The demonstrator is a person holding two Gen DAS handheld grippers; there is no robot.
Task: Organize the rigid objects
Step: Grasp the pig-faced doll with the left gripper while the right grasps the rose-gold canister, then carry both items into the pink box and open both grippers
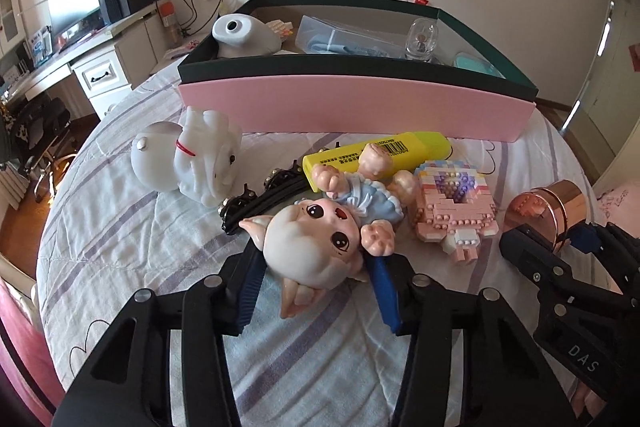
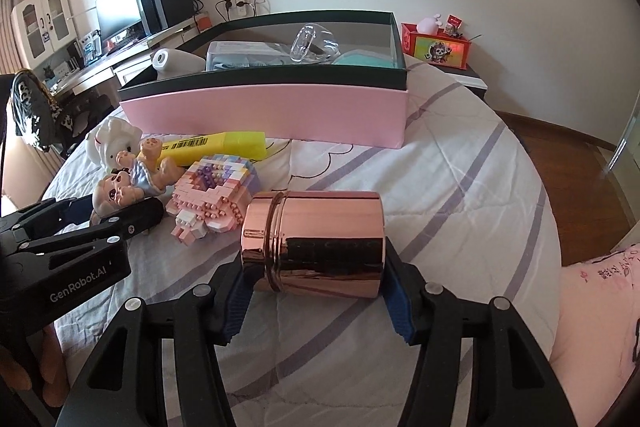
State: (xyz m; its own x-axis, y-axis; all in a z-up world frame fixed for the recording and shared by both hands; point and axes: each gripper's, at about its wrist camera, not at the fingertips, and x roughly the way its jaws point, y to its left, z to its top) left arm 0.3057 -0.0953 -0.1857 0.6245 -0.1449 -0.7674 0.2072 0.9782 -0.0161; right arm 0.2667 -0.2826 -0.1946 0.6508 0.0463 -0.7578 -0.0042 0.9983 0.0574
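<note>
A big-headed doll (image 1: pixel 316 247) in a blue dress lies on its back on the striped bedsheet. My left gripper (image 1: pixel 316 267) is shut on its head, a blue pad against each side. A rose-gold canister (image 2: pixel 320 243) lies on its side, and my right gripper (image 2: pixel 316 267) is shut on it end to end. The right wrist view shows the left gripper (image 2: pixel 112 211) at the doll (image 2: pixel 120 187); the left wrist view shows the right gripper (image 1: pixel 560 239) at the canister (image 1: pixel 548 207). Behind stands a pink box (image 1: pixel 352 99) with a dark green rim (image 2: pixel 264 71).
Loose on the sheet lie a yellow highlighter (image 1: pixel 400 151), a pink block figure (image 1: pixel 452 203), a white rabbit figurine (image 1: pixel 192 155) and a black clip (image 1: pixel 260 199). The box holds a grey-white piece (image 1: pixel 244 35), a clear glass (image 1: pixel 424 39) and a plastic case. A desk stands left, a pink pillow (image 2: pixel 600 299) right.
</note>
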